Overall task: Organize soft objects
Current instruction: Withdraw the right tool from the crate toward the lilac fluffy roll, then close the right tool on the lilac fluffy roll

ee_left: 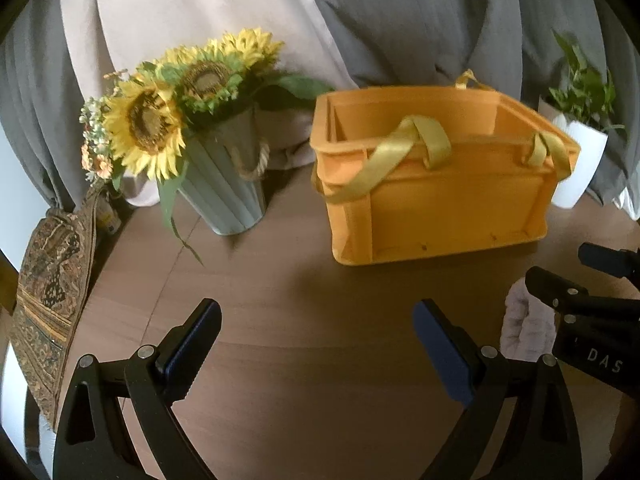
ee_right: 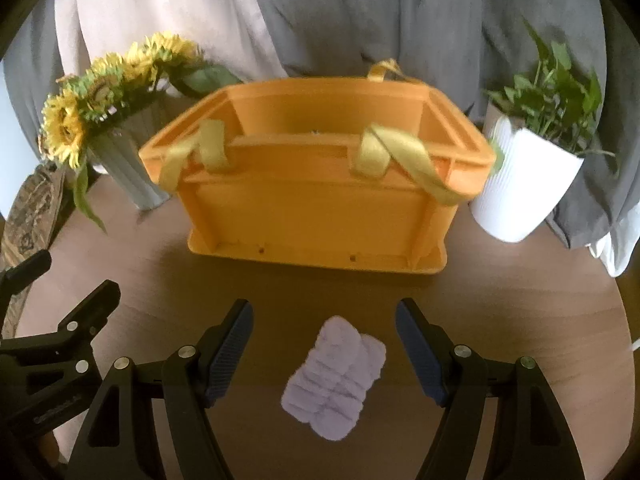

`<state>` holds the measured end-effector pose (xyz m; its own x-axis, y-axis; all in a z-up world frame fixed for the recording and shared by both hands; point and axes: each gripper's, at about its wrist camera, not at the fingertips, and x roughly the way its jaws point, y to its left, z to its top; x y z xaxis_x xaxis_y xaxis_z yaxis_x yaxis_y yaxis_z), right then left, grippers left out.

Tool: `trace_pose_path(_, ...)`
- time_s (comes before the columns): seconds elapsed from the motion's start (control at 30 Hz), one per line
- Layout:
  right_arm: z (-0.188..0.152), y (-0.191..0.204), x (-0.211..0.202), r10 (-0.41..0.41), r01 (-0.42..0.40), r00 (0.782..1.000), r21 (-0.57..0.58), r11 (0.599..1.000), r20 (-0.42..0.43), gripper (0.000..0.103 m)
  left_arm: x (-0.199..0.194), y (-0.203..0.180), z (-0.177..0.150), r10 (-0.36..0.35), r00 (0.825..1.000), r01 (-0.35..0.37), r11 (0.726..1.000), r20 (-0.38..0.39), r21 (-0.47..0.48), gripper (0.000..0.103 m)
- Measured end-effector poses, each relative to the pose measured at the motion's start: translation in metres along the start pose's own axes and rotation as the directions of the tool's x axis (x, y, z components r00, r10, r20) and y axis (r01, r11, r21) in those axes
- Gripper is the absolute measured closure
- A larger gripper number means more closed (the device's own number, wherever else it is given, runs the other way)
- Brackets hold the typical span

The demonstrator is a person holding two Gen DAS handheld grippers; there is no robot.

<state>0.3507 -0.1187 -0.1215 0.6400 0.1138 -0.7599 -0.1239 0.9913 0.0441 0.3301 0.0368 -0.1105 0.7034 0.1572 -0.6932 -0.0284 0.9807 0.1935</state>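
Both pairs of jaws stand wide apart and hold nothing. At the far left edge of the wooden table (ee_left: 280,352) hangs a patterned cloth (ee_left: 48,300), and beyond it, at the far left, a grey ribbed vase (ee_left: 224,184) holds sunflowers (ee_left: 148,124). Left gripper (ee_left: 316,344) hovers over bare wood at the near left, its blue-padded fingers (ee_left: 192,344) well apart. Far centre sits the orange crate (ee_right: 316,208), with yellow ribbon handles (ee_right: 404,160) draped over its near rim; it stands between the vase and a white pot (ee_right: 520,188) with a green plant (ee_right: 556,84) at the far right. Near the crate's front, on the table, lies the pale lilac fluffy cloth (ee_right: 336,380), folded and flat. Right gripper (ee_right: 324,356) hangs just above it, one finger to each side, neither pad clearly touching it. Grey and cream curtains (ee_right: 360,12) fill the background.
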Motion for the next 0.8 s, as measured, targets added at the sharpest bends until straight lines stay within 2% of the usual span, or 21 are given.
trace_pose_path(0.3, -0.014, -0.006, 0.018, 0.028, -0.026, 0.995, 0.025, 0.999, -0.091, 0.030, 0.014, -0.014, -0.008, -0.014, 0.998, 0.017, 0.999, -0.061, 0.040, 0.005)
trace_pose_path(0.6, -0.029, -0.016, 0.035, 0.100, -0.085, 0.979, 0.093, 0.992, -0.180, 0.043, 0.019, -0.025, -0.011, -0.028, 0.996, 0.033, 0.997, -0.085, 0.064, 0.005)
trace_pose_path(0.8, -0.037, -0.015, 0.043, 0.126, -0.102, 0.970, 0.119, 0.988, -0.209, 0.052, 0.023, -0.026, -0.012, -0.028, 0.994, 0.035, 0.997, -0.103, 0.066, 0.005)
